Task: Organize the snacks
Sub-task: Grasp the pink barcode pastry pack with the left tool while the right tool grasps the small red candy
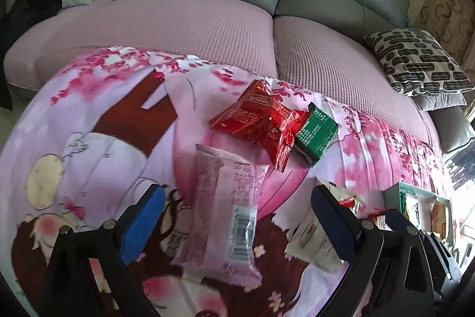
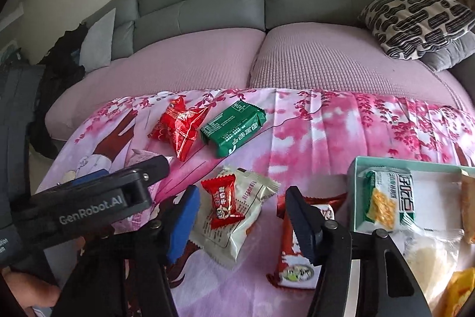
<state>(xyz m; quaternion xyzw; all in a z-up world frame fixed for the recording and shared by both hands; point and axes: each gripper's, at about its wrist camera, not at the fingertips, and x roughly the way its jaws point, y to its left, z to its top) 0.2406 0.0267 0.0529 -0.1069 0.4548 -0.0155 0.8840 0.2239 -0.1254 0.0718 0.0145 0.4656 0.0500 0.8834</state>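
Note:
Snacks lie on a pink flowered cloth (image 1: 89, 115) spread in front of a sofa. A pink packet (image 1: 228, 213) lies flat between the wide-apart fingers of my left gripper (image 1: 237, 223), which is open. Farther back are a red packet (image 1: 261, 121) and a green packet (image 1: 316, 135), touching. My right gripper (image 2: 242, 223) stands open over a cream packet (image 2: 249, 228) with a small red candy (image 2: 221, 204) on top; its pads are close to the packet's sides. A red-and-white packet (image 2: 292, 257) lies partly behind its right finger.
A teal box (image 2: 353, 192) at the right holds a green-and-white cracker packet (image 2: 386, 204) and other snacks. The left gripper's black finger (image 2: 148, 168) reaches in from the left in the right wrist view. Behind the cloth is the pink sofa seat (image 2: 311, 64) with a patterned cushion (image 2: 415, 20).

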